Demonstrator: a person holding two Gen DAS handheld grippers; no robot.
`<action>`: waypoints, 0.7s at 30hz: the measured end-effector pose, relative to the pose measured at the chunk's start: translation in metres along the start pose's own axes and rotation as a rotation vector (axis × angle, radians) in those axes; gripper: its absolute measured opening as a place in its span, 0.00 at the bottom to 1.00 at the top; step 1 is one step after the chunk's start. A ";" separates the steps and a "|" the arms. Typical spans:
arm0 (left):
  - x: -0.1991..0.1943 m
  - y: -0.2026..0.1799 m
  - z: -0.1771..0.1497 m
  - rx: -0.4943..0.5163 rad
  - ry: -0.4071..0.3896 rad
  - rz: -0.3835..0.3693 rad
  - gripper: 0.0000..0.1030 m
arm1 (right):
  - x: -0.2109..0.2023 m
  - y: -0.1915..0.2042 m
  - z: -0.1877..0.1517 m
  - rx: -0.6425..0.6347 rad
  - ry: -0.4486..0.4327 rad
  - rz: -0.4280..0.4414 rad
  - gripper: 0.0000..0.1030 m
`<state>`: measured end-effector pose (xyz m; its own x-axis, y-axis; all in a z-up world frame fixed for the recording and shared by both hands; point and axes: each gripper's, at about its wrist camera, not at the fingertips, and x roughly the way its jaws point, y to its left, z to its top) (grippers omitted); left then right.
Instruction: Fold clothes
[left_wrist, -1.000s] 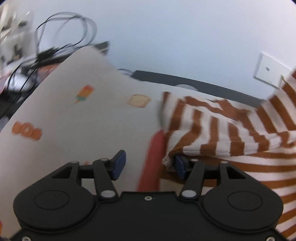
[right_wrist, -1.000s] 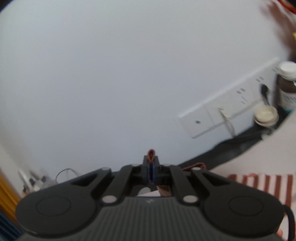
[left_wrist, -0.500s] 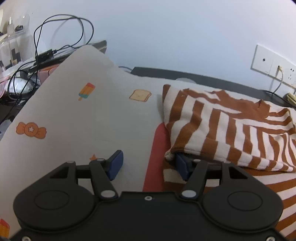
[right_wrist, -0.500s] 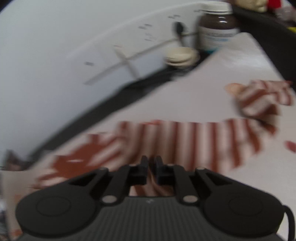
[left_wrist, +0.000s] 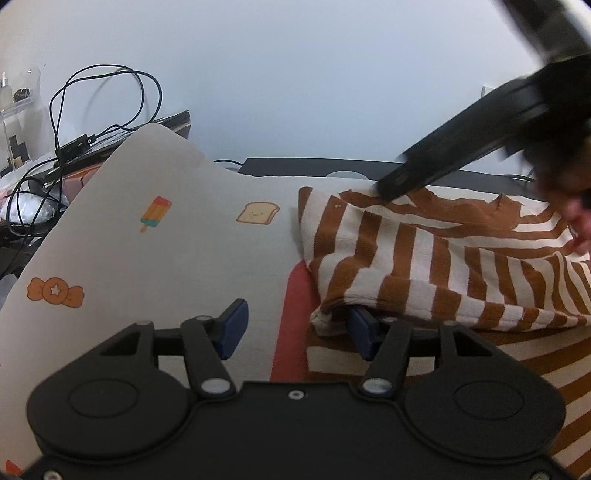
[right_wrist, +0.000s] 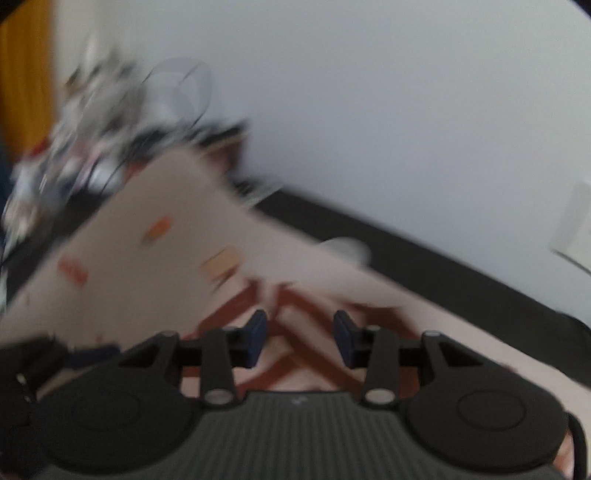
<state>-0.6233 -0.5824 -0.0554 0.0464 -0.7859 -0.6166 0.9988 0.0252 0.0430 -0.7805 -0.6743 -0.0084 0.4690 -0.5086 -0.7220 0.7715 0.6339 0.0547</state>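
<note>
Left wrist view: the left tool stands spread apart, its right fingertip tucked under the striped garment at frame centre-right. Right wrist view is blurred; the right tool gapes apart over the stripes.

1 striped garment, 1 printed cloth, 2 grippers, 1 cable tangle

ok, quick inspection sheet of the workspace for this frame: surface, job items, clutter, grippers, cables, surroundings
Surface: pale printed cloth with popsicle, toast and candy motifs.
Job's things: striped garment, brown and white, partly folded over itself; red fabric edge beside it.
Clutter: blurred heap of small items at the far left.
Grippers: left gripper open, one finger tucked under the fold; right gripper open above the stripes, view motion-blurred.
Cables: black looped cable at the far left.
Surroundings: plain white wall.
</note>
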 end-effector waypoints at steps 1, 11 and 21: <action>0.001 0.001 0.000 -0.003 0.002 0.000 0.56 | 0.012 0.005 0.002 -0.020 0.023 0.021 0.37; 0.005 0.005 -0.004 -0.019 0.018 -0.016 0.43 | 0.059 -0.021 0.004 0.057 0.110 0.102 0.29; 0.005 -0.004 -0.007 0.022 0.007 -0.051 0.26 | 0.064 -0.019 0.007 0.066 0.111 0.159 0.03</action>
<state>-0.6271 -0.5818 -0.0643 -0.0043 -0.7816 -0.6238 0.9992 -0.0282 0.0284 -0.7623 -0.7226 -0.0509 0.5398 -0.3351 -0.7722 0.7196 0.6597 0.2167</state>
